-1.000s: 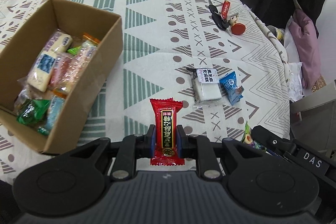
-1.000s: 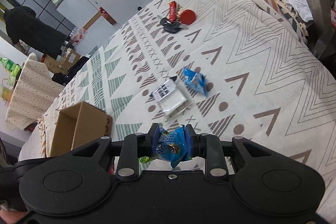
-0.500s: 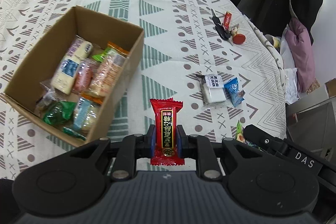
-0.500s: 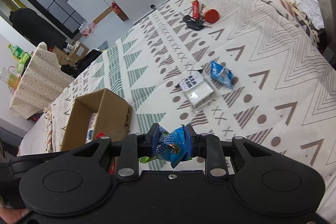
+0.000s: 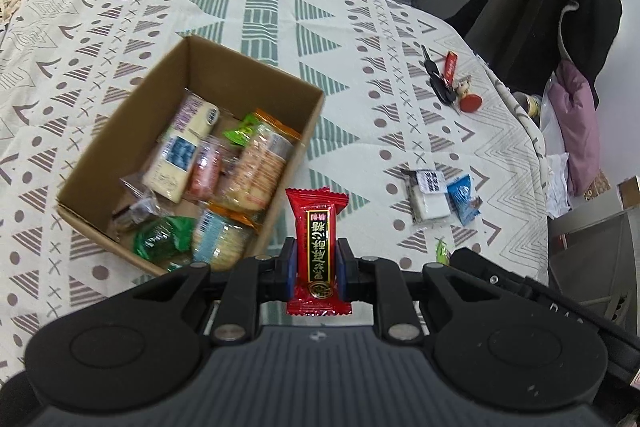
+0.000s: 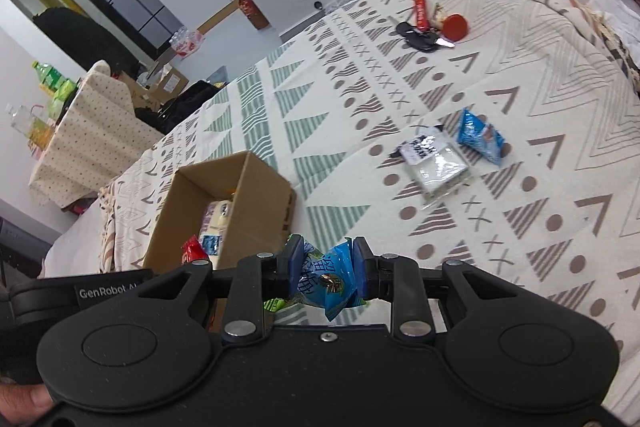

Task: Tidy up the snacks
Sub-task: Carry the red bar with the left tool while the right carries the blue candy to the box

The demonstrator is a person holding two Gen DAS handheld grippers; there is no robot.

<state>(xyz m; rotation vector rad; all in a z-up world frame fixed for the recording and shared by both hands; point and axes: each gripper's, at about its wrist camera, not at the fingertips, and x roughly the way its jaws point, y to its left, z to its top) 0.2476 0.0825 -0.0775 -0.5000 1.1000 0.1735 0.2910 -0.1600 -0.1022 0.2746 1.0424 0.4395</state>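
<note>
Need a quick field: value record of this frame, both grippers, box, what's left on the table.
left gripper: shut on red snack bar, held upright
right gripper: shut on blue snack packet
cardboard box: open-topped, on patterned tablecloth, holds several wrapped snacks
loose on cloth: clear-wrapped white snack beside small blue packet
non-snack: key bunch at far right
placement: neither held snack in box yet

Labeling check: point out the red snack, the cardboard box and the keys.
red snack point(image 5: 317, 239), left wrist view, black label.
cardboard box point(image 5: 256, 69), left wrist view, far wall.
keys point(image 6: 418, 39), right wrist view, black fob.
</note>
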